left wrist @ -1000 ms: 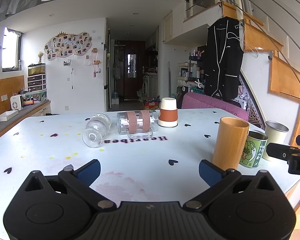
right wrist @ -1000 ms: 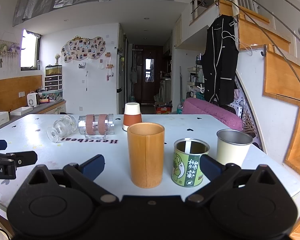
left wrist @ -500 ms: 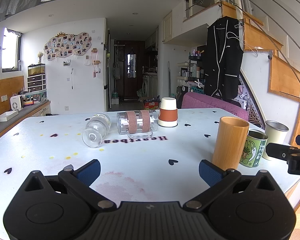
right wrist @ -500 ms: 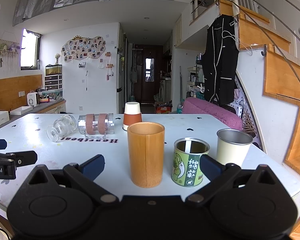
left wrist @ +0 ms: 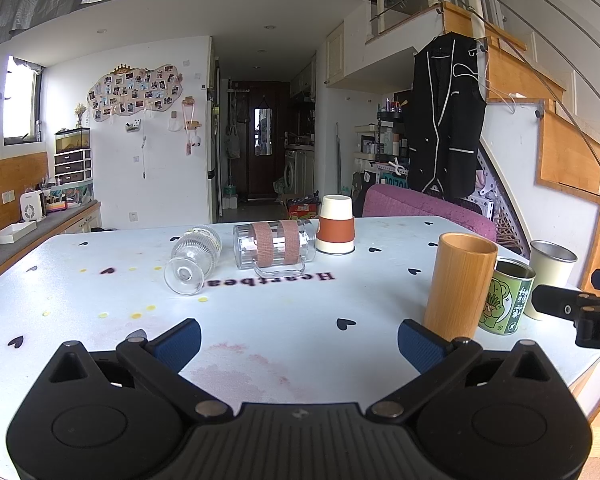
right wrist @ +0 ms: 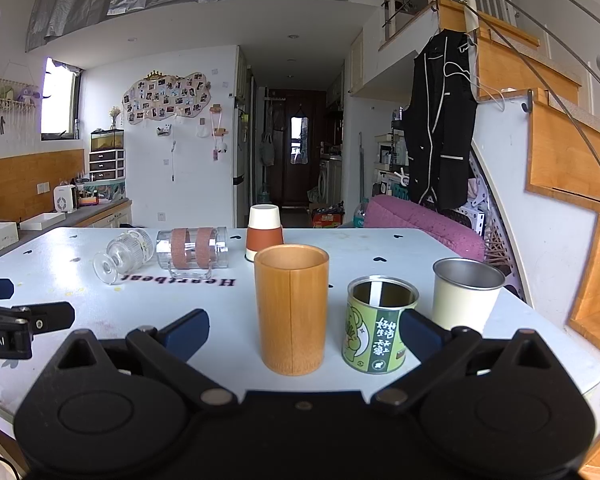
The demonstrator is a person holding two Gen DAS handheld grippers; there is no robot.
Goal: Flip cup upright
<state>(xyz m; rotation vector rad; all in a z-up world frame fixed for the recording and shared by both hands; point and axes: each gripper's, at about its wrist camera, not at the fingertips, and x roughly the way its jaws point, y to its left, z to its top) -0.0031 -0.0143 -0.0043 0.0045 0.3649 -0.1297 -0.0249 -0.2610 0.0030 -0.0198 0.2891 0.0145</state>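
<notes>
On the white table (left wrist: 284, 312) a ribbed glass goblet (left wrist: 193, 257) lies on its side. Beside it a clear mug with two pink bands (left wrist: 275, 245) lies on its side, handle toward me. A white and orange paper cup (left wrist: 335, 230) stands upside down behind them. All three show in the right wrist view too: goblet (right wrist: 125, 254), mug (right wrist: 192, 247), paper cup (right wrist: 264, 232). My left gripper (left wrist: 299, 340) is open and empty near the front edge. My right gripper (right wrist: 304, 330) is open and empty, with the bamboo cup (right wrist: 291, 307) between its fingers' line of sight.
A bamboo cup (left wrist: 460, 285), a green printed tin (left wrist: 506, 297) and a cream metal cup (left wrist: 550, 276) stand upright at the right of the table. A purple chair (left wrist: 428, 210) is behind the table. The table edge (right wrist: 572, 344) is close on the right.
</notes>
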